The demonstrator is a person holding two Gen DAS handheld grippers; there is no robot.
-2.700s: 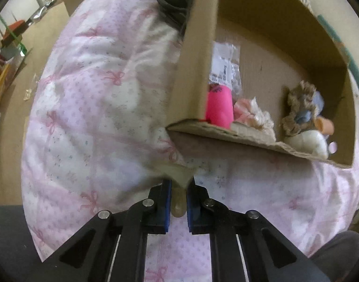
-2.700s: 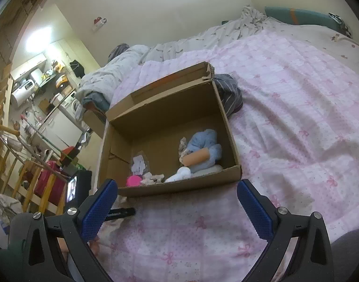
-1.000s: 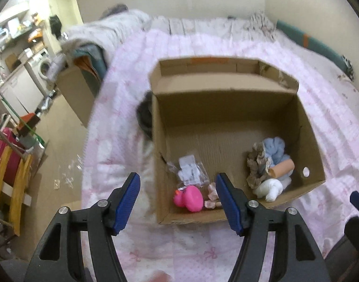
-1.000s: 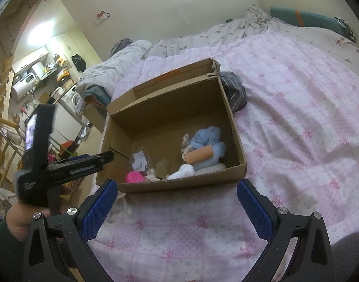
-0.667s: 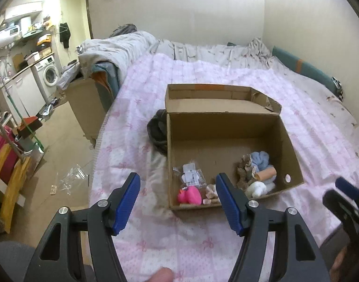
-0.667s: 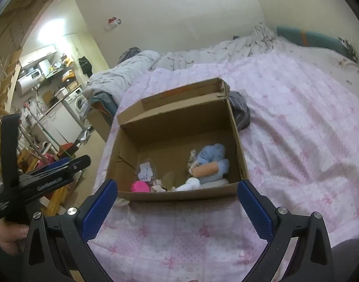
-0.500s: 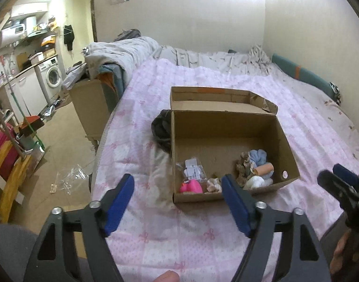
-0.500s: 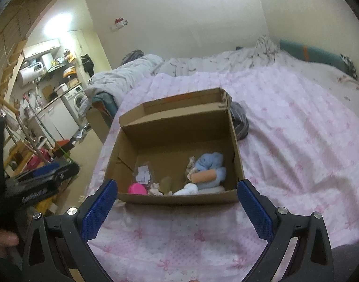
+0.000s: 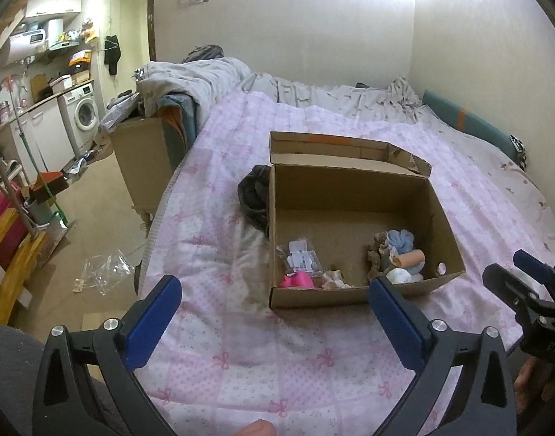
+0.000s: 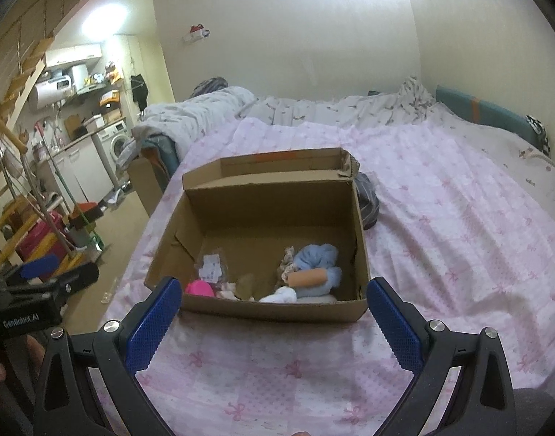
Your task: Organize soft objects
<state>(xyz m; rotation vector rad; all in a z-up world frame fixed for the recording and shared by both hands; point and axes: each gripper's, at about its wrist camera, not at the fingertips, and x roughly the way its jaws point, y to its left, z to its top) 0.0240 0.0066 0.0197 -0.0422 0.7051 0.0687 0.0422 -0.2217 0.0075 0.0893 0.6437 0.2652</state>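
An open cardboard box sits on the pink quilt. Along its near wall lie a pink soft toy, a plastic packet, a blue cloth, a peach roll and a white sock. My left gripper hangs back from the box's near side, its jaws opening with nothing between them. My right gripper stands open and empty before the same wall. Each gripper shows at the edge of the other's view.
A dark garment lies against the box's side. The bed edge drops to the floor on the left, where a tall carton and clear plastic sit. A grey duvet is heaped at the back.
The left gripper, earlier shut on a pale item at the box's corner, has let go, pulled back and up, and its jaws have widened. The right gripper stayed open, tilting up slightly.
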